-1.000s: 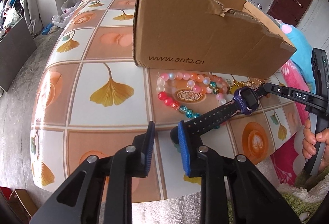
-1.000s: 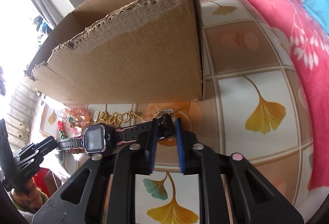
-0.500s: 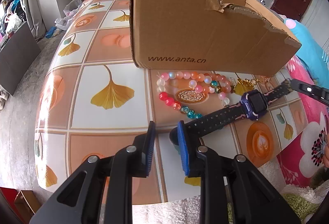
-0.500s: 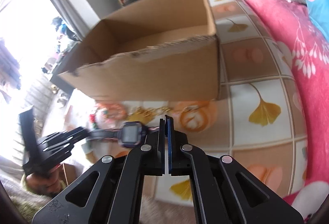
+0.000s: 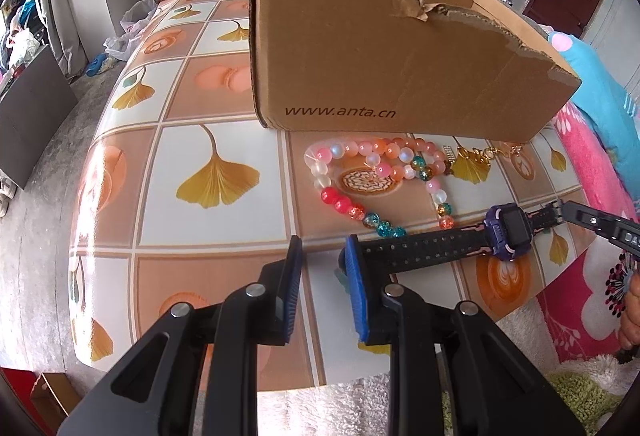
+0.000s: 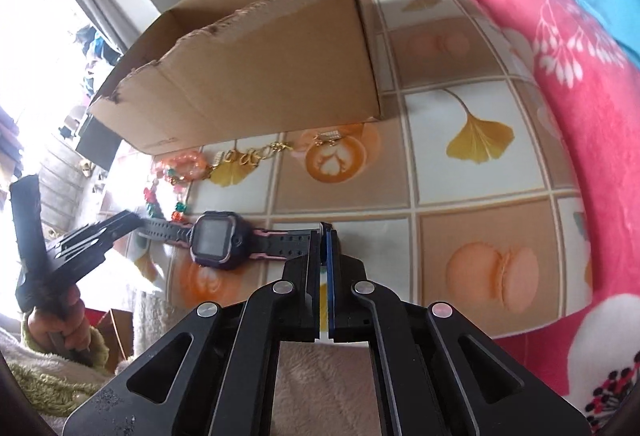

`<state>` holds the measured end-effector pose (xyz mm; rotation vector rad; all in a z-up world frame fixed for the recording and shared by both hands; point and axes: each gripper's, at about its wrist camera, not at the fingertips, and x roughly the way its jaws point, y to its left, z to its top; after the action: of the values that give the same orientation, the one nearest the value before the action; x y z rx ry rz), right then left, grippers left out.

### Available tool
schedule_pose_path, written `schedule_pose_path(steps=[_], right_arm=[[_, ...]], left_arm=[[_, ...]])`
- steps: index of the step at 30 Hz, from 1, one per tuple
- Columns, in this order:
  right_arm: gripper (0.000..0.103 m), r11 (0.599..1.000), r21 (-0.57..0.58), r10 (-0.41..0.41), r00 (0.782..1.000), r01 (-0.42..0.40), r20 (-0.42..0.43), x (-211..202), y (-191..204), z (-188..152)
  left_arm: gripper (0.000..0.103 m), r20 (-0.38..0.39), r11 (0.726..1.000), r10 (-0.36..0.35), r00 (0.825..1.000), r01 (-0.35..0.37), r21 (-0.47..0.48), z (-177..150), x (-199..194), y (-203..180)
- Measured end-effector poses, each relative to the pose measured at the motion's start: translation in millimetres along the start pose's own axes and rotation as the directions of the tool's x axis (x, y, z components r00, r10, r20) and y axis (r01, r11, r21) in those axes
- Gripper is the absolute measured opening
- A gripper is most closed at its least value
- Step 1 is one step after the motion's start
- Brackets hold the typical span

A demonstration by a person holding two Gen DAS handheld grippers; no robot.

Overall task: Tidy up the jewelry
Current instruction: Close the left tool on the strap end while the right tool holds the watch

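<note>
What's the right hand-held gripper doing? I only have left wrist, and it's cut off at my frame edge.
Observer: In the right wrist view the right hand-held gripper is shut on one strap end of the watch.
Operator: Other strap end?
Observer: From that side it runs to the tips of the left hand-held gripper. I can't tell whether it sits between them.
Operator: Box contents?
Observer: Only the inner wall of the cardboard box shows; its floor is hidden.
</note>
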<state>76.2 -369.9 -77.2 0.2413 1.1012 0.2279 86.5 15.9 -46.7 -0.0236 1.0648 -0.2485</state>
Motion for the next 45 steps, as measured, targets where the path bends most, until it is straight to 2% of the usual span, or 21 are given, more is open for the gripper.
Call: schedule_pose_path(steps=[5, 7, 11, 13, 15, 17, 22, 30, 34, 39, 45], right_arm=[[0.001, 1.000, 0.018, 0.016, 1.000, -0.017, 0.012, 4, -8, 4], [0.002, 1.000, 0.021, 0.016, 1.000, -0.016, 0.014, 5, -10, 5], [0.002, 1.000, 0.021, 0.014, 1.000, -0.014, 0.013, 4, -9, 6], [0.002, 1.000, 0.016, 0.008, 1.000, -0.009, 0.013, 2, -9, 6], [0.002, 1.000, 0.015, 0.007, 1.000, -0.007, 0.016, 3, -8, 5], [0.002, 1.000, 0.014, 0.005, 1.000, -0.006, 0.018, 3, -8, 5], [0.003, 1.000, 0.015, 0.002, 1.000, -0.003, 0.018, 5, -7, 5], [0.005, 1.000, 0.025, -0.005, 1.000, 0.005, 0.006, 10, -8, 4], [0.005, 0.999, 0.033, -0.006, 1.000, 0.007, -0.007, 15, -9, 3], [0.005, 0.999, 0.040, -0.002, 1.000, 0.003, -0.008, 17, -8, 3], [0.006, 0.999, 0.044, -0.004, 1.000, 0.005, -0.009, 17, -8, 4]], left_arm=[[0.022, 0.021, 0.995, -0.086, 0.996, 0.087, -0.054, -3, -14, 9], [0.028, 0.017, 0.989, -0.119, 0.993, 0.120, -0.089, -2, -14, 12], [0.028, 0.003, 0.977, -0.148, 0.989, 0.147, -0.152, 0, -9, 20], [0.028, -0.005, 0.962, -0.200, 0.980, 0.196, -0.190, 0, -7, 25], [0.028, -0.010, 0.938, -0.277, 0.961, 0.268, -0.218, 0, -6, 28], [0.028, -0.024, 0.925, -0.320, 0.947, 0.306, -0.227, -1, -4, 27], [0.028, -0.066, 0.937, -0.298, 0.952, 0.278, -0.213, -2, 5, 17], [0.029, -0.042, 0.954, -0.257, 0.966, 0.246, -0.173, 2, 11, 11], [0.038, -0.024, 0.960, -0.241, 0.970, 0.235, -0.149, 6, 12, 8], [0.041, -0.020, 0.963, -0.247, 0.969, 0.243, -0.113, 8, 13, 5], [0.041, -0.022, 0.950, -0.296, 0.955, 0.292, -0.115, 5, 13, 4]])
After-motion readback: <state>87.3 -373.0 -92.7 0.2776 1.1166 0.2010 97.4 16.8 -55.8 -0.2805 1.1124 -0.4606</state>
